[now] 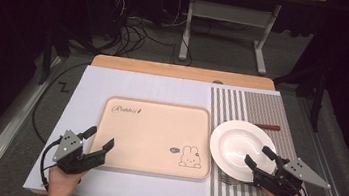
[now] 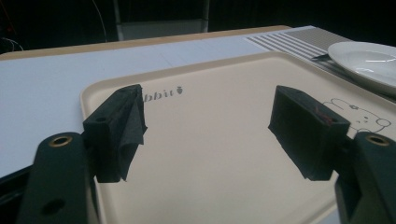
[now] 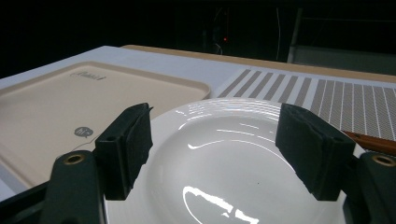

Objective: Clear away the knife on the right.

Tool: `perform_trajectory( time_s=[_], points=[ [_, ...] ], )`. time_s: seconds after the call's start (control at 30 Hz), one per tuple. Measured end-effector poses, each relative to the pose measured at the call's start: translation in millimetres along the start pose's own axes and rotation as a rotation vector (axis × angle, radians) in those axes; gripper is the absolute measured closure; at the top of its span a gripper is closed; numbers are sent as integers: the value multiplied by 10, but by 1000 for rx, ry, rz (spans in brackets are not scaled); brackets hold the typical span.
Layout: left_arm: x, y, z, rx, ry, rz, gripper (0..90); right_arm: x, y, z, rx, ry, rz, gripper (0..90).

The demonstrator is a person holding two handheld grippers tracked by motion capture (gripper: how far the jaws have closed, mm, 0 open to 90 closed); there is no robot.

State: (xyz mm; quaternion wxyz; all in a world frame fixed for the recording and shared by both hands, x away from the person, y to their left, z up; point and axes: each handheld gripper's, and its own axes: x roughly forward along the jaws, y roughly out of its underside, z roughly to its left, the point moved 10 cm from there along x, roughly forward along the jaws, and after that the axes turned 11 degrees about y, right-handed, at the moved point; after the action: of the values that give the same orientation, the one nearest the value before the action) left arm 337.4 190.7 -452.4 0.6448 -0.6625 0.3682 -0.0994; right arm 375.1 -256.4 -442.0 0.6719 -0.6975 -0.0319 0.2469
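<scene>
A beige tray (image 1: 152,135) with a rabbit drawing lies in the middle of the white table; its surface (image 2: 210,140) is bare. A white plate (image 1: 237,146) rests on a striped placemat (image 1: 257,108) to the tray's right. My left gripper (image 1: 99,139) stands open over the tray's near left corner, nothing between its jaws (image 2: 210,126). My right gripper (image 1: 259,158) stands open over the plate's near right rim, holding nothing; the plate (image 3: 224,154) lies just beyond its jaws.
A brown stick-like object (image 1: 266,126) lies on the placemat behind the plate. A wooden strip (image 1: 180,71) runs along the table's far edge. Beyond stand a desk frame (image 1: 227,19) and loose cables on the floor.
</scene>
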Motion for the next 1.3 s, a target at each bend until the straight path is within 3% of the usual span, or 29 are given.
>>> perform_trajectory(
  time_s=[0.43, 0.7, 1.3],
  points=[
    [10, 4, 2, 5, -5, 3, 276, 167, -136, -84, 29, 27, -1, 305],
    [18, 5, 2, 4, -2, 4, 276, 235, -175, -118, 15, 43, 5, 305],
    [24, 4, 22, 2, -10, 5, 284, 408, -370, -278, -11, 64, 79, 321]
  ],
)
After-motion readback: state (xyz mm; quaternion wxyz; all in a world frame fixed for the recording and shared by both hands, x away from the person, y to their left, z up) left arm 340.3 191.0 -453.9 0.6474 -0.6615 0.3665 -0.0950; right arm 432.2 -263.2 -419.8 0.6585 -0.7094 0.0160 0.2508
